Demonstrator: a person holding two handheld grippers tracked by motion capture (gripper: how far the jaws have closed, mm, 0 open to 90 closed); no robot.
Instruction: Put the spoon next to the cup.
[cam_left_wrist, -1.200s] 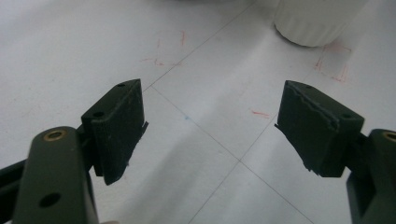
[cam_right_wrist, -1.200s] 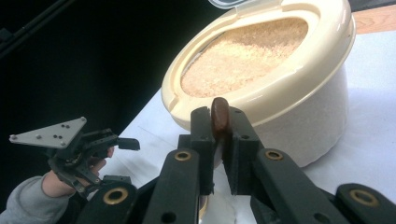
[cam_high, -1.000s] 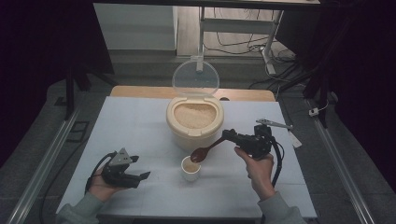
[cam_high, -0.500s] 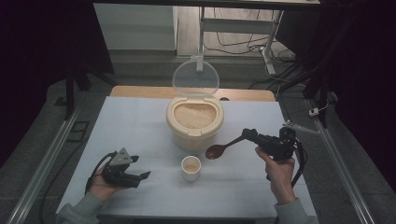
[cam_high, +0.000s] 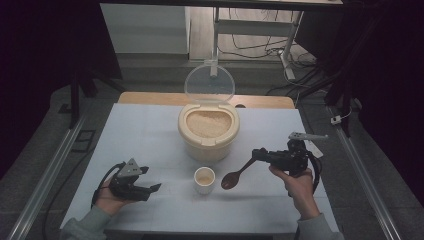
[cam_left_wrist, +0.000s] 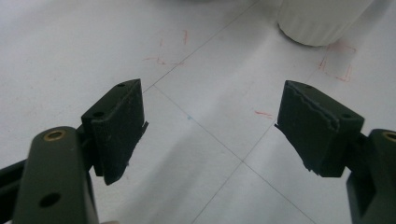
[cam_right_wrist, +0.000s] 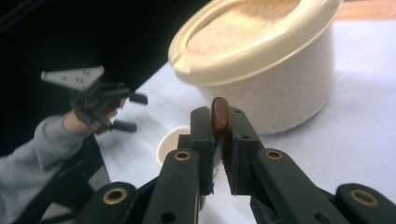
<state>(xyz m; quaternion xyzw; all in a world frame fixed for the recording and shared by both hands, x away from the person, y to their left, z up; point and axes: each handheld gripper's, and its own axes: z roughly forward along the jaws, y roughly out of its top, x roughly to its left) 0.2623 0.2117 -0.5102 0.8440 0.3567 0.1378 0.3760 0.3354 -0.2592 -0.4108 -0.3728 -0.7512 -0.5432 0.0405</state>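
Note:
A cream rice container (cam_high: 207, 131) full of rice stands at mid-table, its clear lid (cam_high: 209, 83) raised behind it. In front sits a small white cup (cam_high: 204, 180) with some rice inside. My right gripper (cam_high: 256, 153) is shut on the handle of a dark wooden spoon (cam_high: 237, 174). The spoon's bowl hangs low just right of the cup. In the right gripper view the handle end (cam_right_wrist: 219, 115) sticks up between the closed jaws, with the container (cam_right_wrist: 261, 60) and cup (cam_right_wrist: 172, 140) beyond. My left gripper (cam_high: 149, 179) rests open at the front left, holding nothing (cam_left_wrist: 210, 123).
The pale table (cam_high: 150, 135) has faint red marks and thin lines (cam_left_wrist: 196, 116). The cup's base (cam_left_wrist: 322, 21) lies ahead of the left jaws. Metal rails run along both table sides, and a desk frame with cables (cam_high: 280, 45) stands behind.
My right gripper carried the spoon from over the cup off to the right, then lowered it beside the cup. The left gripper stayed still.

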